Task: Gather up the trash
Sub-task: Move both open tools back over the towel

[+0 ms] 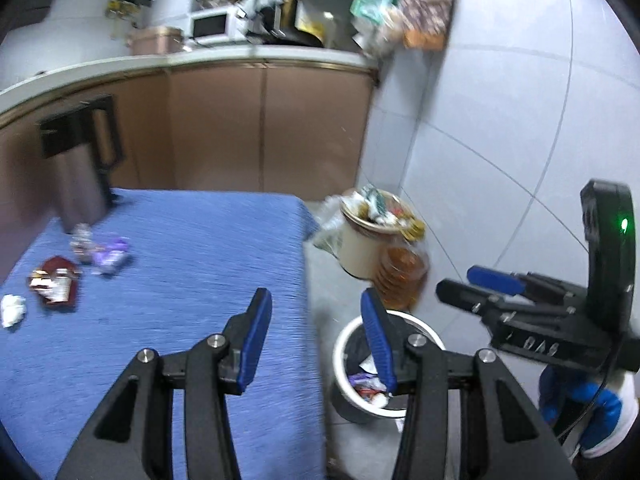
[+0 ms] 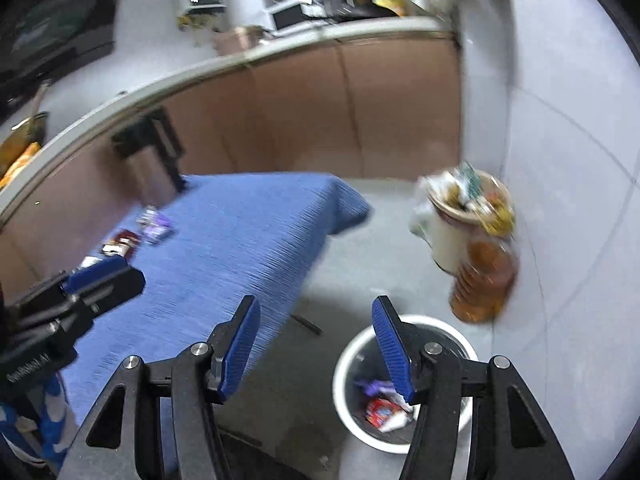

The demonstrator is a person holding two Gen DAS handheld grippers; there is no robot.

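Several wrappers lie on the blue cloth table (image 1: 180,280): a red one (image 1: 56,282), a purple one (image 1: 110,256), and a white crumpled tissue (image 1: 12,310). The red and purple wrappers also show in the right wrist view (image 2: 124,242) (image 2: 158,232). A white trash bin (image 2: 348,396) stands on the floor right of the table with wrappers inside; it also shows in the left wrist view (image 1: 344,364). My left gripper (image 1: 316,304) is open and empty over the table's right edge. My right gripper (image 2: 316,312) is open and empty above the floor beside the bin.
A steel kettle with black handle (image 1: 80,168) stands at the table's back left. A full cream bin (image 1: 364,248) and an amber oil jug (image 1: 402,276) sit by the tiled wall. Brown cabinets (image 1: 260,128) with a cluttered counter run behind.
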